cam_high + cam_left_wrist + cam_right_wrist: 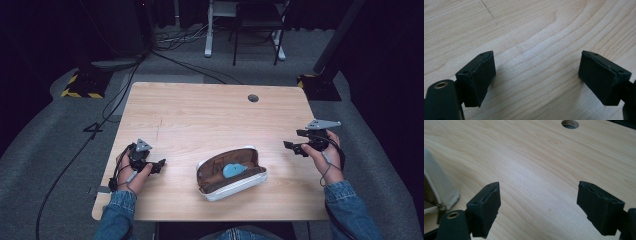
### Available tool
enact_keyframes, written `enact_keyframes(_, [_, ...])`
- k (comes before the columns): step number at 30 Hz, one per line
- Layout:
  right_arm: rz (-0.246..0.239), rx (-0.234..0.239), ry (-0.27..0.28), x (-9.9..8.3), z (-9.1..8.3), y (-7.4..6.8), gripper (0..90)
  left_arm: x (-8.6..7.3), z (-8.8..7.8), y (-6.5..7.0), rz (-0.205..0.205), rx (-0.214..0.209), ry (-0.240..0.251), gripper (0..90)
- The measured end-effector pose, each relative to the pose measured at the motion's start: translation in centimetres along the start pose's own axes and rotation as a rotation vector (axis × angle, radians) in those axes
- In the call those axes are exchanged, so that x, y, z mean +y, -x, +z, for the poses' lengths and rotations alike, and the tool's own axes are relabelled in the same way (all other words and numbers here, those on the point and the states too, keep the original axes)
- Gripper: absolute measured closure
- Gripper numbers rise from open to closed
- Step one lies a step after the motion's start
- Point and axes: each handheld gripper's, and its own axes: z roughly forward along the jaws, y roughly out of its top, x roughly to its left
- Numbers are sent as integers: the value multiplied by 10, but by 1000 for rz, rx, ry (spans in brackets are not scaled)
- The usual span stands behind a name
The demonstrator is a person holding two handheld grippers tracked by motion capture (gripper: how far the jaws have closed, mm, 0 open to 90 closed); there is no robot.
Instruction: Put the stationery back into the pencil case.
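Open pouch (231, 173) near table (210, 112) edge, blue object (233, 170) inside.

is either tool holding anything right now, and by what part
Nothing is held. The left tool and right tool both have jaws wide open over bare table, either side of the open pouch, apart from it.

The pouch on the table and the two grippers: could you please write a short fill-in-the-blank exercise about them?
1. The pouch lies open, and the thing inside it has the colour ____.
2. The left gripper and the right gripper both have their jaws ____.
3. The pouch lies ____ the two grippers on the table.
4. The round hole is near the table's ____ edge.

Missing words: blue; open; between; far
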Motion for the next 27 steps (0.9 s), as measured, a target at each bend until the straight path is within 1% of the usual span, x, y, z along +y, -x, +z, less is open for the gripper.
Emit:
enact_keyframes(5, [33,-33,-5,-15,8,11,205,0,0,0,-1,0,-2,145])
enact_keyframes(6, [33,-33,-5,-15,8,11,205,0,0,0,-1,0,-2,145])
enact_keyframes(9, [52,-56,-11,-25,13,18,206,0,0,0,0,0,0,145])
enact_keyframes(13, [76,-73,-23,-35,18,22,207,0,0,0,3,1,-1,145])
enact_keyframes(15, [89,-79,-28,-40,20,23,205,0,0,0,-1,0,1,145])
enact_keyframes(21, [94,-97,-51,-48,24,25,202,0,0,0,1,0,0,145])
enact_keyframes(24, [105,-108,-58,-51,26,24,189,0,0,0,1,0,0,145])
enact_keyframes(27, [104,-117,-74,-54,29,23,179,0,0,0,0,0,0,145])
